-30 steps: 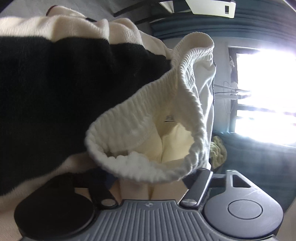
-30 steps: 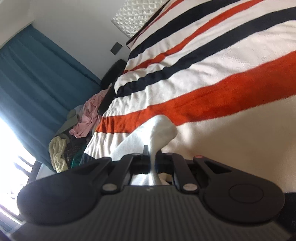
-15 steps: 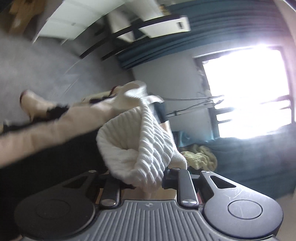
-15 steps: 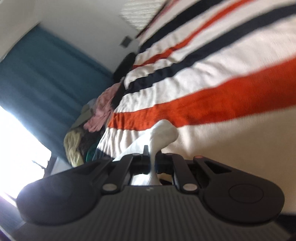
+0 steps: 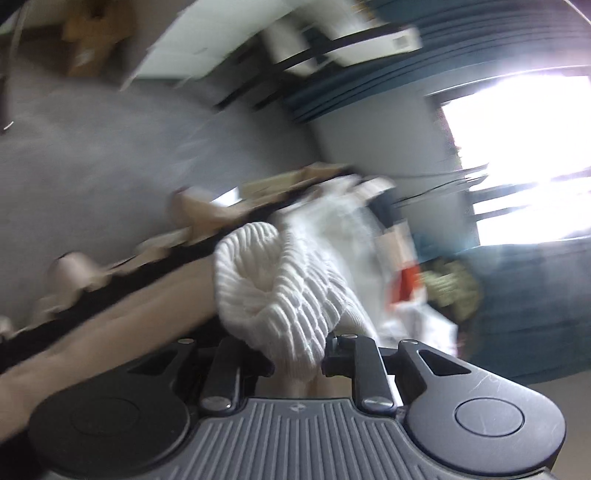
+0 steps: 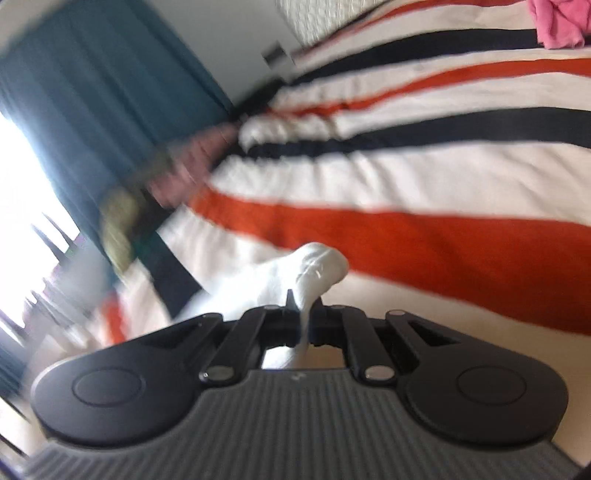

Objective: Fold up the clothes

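Now the striped sweater [image 6: 424, 192] is strung between my two grippers, its cream, black and orange bands filling the right wrist view while its ribbed white hem [image 5: 280, 295] bunches in front of the left one. My left gripper [image 5: 297, 363] is pinched shut on that ribbed edge, and my right gripper [image 6: 303, 325] is closed tight on a thin white fold of the same knit. A second ago the black band and the open cuff crowded my left camera; since then the cloth has swung away and stretched out, so the grey floor [image 5: 92, 155], the bright window [image 5: 524, 155] and the teal curtain [image 6: 110, 92] show, all smeared by motion. I judge that I am lifting and shaking the garment out to lay it flat. On the right the stripes have tilted, and a pink garment [image 6: 561, 22] has come into the top corner.
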Demonstrator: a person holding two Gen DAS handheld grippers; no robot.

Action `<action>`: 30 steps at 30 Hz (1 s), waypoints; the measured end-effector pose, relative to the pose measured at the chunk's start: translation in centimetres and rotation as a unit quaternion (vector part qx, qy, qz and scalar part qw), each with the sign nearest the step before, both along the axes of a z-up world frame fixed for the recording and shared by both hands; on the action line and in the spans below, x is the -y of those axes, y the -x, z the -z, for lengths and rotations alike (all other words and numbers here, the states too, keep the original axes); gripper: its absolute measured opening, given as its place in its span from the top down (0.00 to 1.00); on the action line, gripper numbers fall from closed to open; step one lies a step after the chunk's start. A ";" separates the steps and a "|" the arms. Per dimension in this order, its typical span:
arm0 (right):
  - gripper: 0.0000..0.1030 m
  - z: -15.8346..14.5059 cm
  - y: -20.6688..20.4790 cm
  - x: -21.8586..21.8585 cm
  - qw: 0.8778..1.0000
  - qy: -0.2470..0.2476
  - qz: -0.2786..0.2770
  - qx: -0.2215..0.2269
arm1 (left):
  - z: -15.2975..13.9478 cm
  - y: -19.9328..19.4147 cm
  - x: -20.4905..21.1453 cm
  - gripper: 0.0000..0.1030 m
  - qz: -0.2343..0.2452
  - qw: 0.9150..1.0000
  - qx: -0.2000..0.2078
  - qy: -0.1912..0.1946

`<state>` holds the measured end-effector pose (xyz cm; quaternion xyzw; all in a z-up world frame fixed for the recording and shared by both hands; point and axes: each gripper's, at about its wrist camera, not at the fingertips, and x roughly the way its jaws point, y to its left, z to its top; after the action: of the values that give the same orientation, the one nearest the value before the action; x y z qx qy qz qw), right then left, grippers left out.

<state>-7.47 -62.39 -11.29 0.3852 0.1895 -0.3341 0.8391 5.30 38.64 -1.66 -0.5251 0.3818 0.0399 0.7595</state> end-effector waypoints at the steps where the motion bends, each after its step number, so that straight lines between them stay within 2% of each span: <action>1: 0.92 0.8 0.2 -0.1 1.000 -0.010 -0.003 -0.014 | 1.3 0.3 -0.5 0.78 0.000 1.000 -0.007 0.003; 3: 0.92 1.7 0.7 -0.2 1.000 -0.022 -0.006 -0.014 | 4.0 0.9 -1.6 0.79 -0.002 1.000 -0.021 0.009; 5: 0.92 1.6 1.2 -0.4 1.000 -0.022 -0.005 0.015 | 4.4 1.6 -2.1 0.79 -0.002 1.000 -0.007 0.015; 10: 0.92 -1.2 0.6 -0.2 0.997 -0.011 -0.018 0.074 | 2.0 0.6 -0.2 0.79 0.002 1.000 0.031 0.004; 15: 0.92 -7.2 -3.5 1.0 0.993 0.013 -0.049 0.107 | -1.8 -1.9 1.8 0.81 0.002 0.997 0.072 0.011; 19: 0.92 -14.0 -8.3 0.4 0.984 0.063 -0.075 0.147 | -5.2 -3.9 3.0 0.84 -0.004 0.993 0.114 0.020; 21: 0.93 -17.0 -9.5 -0.6 0.978 0.102 -0.075 0.165 | -6.7 -4.0 3.4 0.86 -0.006 0.990 0.136 0.022; 23: 0.92 -18.8 -9.3 -1.5 0.973 0.120 -0.066 0.185 | -7.3 -3.5 3.6 0.86 -0.009 0.989 0.149 0.014; 27: 0.92 -18.6 -5.4 -2.3 0.970 0.115 -0.038 0.211 | -5.0 -1.4 2.3 0.86 -0.018 0.988 0.146 0.047; 30: 0.92 -17.3 -1.4 -3.4 0.969 0.115 -0.027 0.219 | -1.5 -0.2 1.1 0.86 -0.019 0.988 0.134 0.071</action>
<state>-6.07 -58.96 5.98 0.3447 -0.0278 -0.2380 0.9076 5.53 37.59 -0.13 -0.5851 0.2689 -0.0436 0.7638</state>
